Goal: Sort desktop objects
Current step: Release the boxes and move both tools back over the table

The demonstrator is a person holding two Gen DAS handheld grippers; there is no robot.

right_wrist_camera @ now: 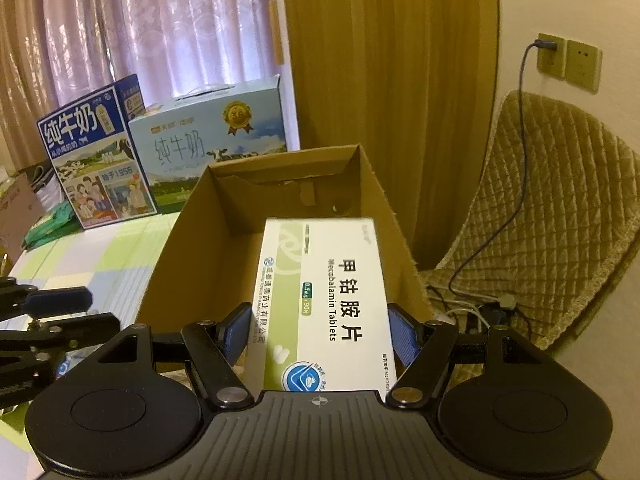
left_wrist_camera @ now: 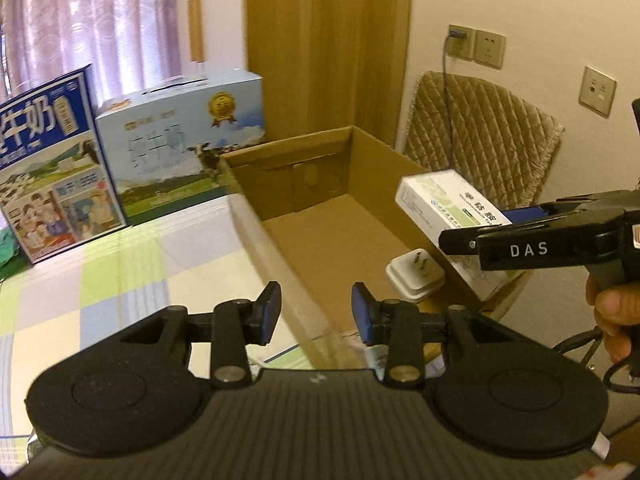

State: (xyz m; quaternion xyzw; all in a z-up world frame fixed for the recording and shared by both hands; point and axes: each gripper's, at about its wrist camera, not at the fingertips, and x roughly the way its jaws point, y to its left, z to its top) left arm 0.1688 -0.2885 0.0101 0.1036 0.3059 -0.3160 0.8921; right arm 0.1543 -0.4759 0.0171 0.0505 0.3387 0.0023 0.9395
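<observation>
1. Left wrist view: the left claw (left_wrist_camera: 316,312) stands partly open, its blue pads (left_wrist_camera: 269,312) apart with nothing between them. It hangs over the near left wall of the carton (left_wrist_camera: 372,168), which sits open on the bench (left_wrist_camera: 120,264).
2. On the carton floor, near its front, lies a white plug (left_wrist_camera: 414,274).
3. At the right, the right claw (left_wrist_camera: 480,224) reaches in sideways, clamped on a white-and-green pill box (left_wrist_camera: 436,200) held over the carton's right side. A hand (left_wrist_camera: 616,312) grips its handle at the frame edge.
4. Two milk boxes (left_wrist_camera: 180,136) stand on the bench behind the carton, the darker one to the left. A quilted chair (left_wrist_camera: 480,128) stands beyond the carton, under wall sockets (left_wrist_camera: 476,46).
5. Right wrist view: the right claw (right_wrist_camera: 318,334) is closed narrowly on the pill box (right_wrist_camera: 332,300), one blue pad (right_wrist_camera: 402,336) pressed on each long side. The box points forward, label up, reading "Mecobalamin Tablets".
6. The pill box's far end lies over the carton (right_wrist_camera: 192,248) interior; whether it touches the floor cannot be told.
7. The left claw (right_wrist_camera: 72,312) shows at the left edge, seen side-on, beside the carton's left wall.
8. The milk boxes (right_wrist_camera: 160,152) stand behind on the left, the chair (right_wrist_camera: 560,200) on the right with a cable (right_wrist_camera: 520,120) running from a socket across it.
</observation>
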